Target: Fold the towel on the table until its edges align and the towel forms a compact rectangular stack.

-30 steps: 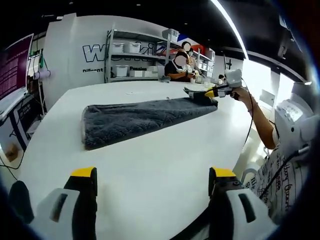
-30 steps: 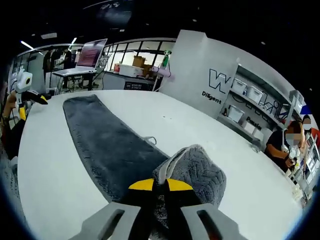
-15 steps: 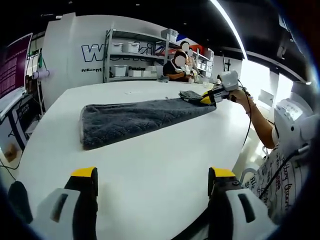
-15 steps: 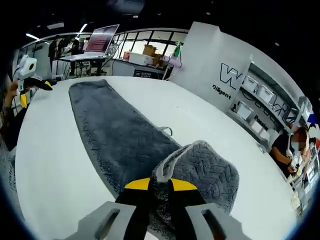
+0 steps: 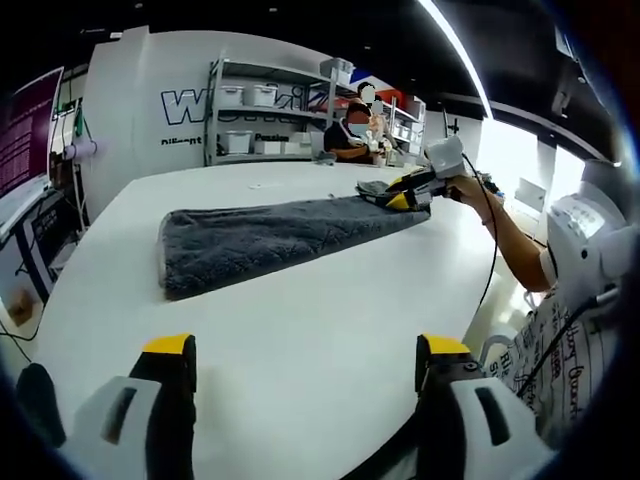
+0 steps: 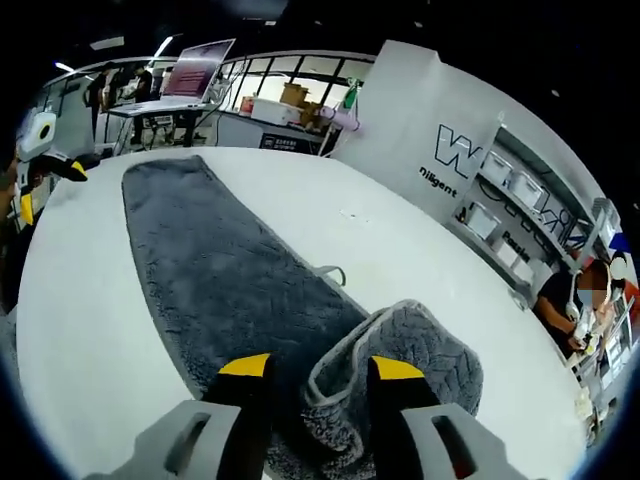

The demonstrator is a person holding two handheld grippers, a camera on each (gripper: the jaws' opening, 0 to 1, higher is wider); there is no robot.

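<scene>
From my left gripper view I have the left claw (image 5: 305, 360) low over the near edge of the white counter (image 5: 300, 290), its two yellow-tipped jaws standing wide apart with nothing between them. The grey towel (image 5: 270, 232) lies well ahead of it, a long strip stretched across the middle of the counter, apart from my left claw with bare surface between. At the towel's far end I can see the right claw (image 5: 395, 196) down at the cloth, with a hand (image 5: 462, 186) behind it. In my right gripper view the right claw (image 6: 320, 368) has its jaws parted, and the towel (image 6: 230, 280) runs away from it lengthwise toward the far side of the counter (image 6: 90, 330). The near end of the towel is turned back on itself into a raised fold (image 6: 400, 370), and that fold sits between the two jaws and just beyond them; the jaws stand to either side of the cloth with a gap showing, so I read this claw as open and gripping nothing, though the fold leans against the inside of the right-hand jaw. A small loop tag (image 6: 332, 272) sticks out from the towel's edge partway along. At the far left edge of that view I see the left claw (image 6: 40, 170) beyond the counter's rim. Shelving (image 6: 520, 200) with bins stands against the wall behind.
</scene>
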